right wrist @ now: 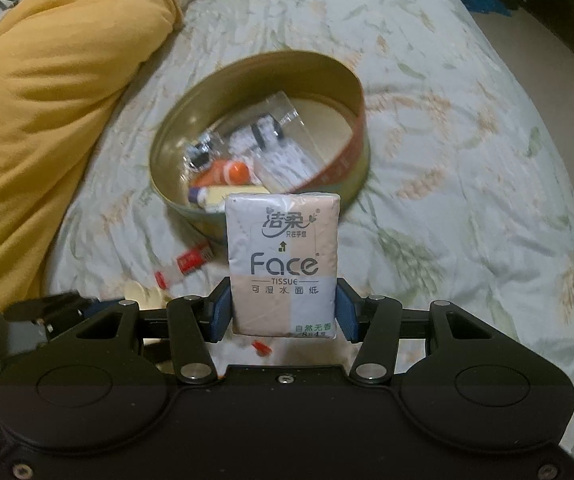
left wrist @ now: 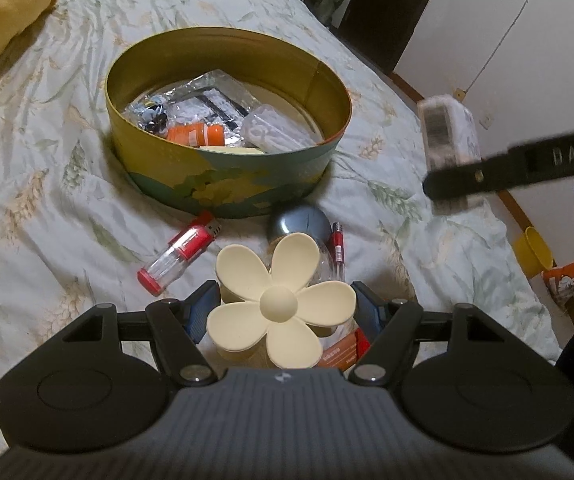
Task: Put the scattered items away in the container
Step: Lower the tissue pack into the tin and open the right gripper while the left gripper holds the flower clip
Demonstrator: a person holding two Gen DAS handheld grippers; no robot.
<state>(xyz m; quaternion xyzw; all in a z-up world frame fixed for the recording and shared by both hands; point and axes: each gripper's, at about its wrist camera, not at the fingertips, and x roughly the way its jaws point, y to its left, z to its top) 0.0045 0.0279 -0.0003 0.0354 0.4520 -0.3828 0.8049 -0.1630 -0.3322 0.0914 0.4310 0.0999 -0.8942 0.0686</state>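
On the bed: your work surface is a soft quilt [left wrist: 47,168], rumpled, so nothing sits level on it.
Blanket: a yellow heap [right wrist: 47,100] lies far left, clear of your path.
Tin: the round tin [left wrist: 335,136] sits mid-bed, open, already holding an orange bottle [left wrist: 195,135], a clear case [left wrist: 275,130] and foil packets.
Tissue pack: your right gripper [right wrist: 285,312] pinches the pack [right wrist: 283,264] by its lower sides, upright, just short of the tin's near rim. In the left view it shows blurred at far right [left wrist: 447,128].
Risk, pack: the pack is soft and held low; I judge it could fold or slip if you swing fast, and if you release short of the rim it lands on the quilt or on the rim itself.
Hair clip: your left gripper [left wrist: 283,312] holds the cream flower clip [left wrist: 283,300], jaws closed on its sides, near the tin.
Risk, clip: the hold is on smooth curved plastic, so a tilt may let it twist out.
Loose items: a red-capped vial [left wrist: 181,252], a grey cap [left wrist: 299,222] and a red pen [left wrist: 338,246] lie near the tin's front; an orange pack [left wrist: 341,354] hides under the clip.
Risk, both arms: you have two loads converging on one tin; go one at a time or the grippers may clash.
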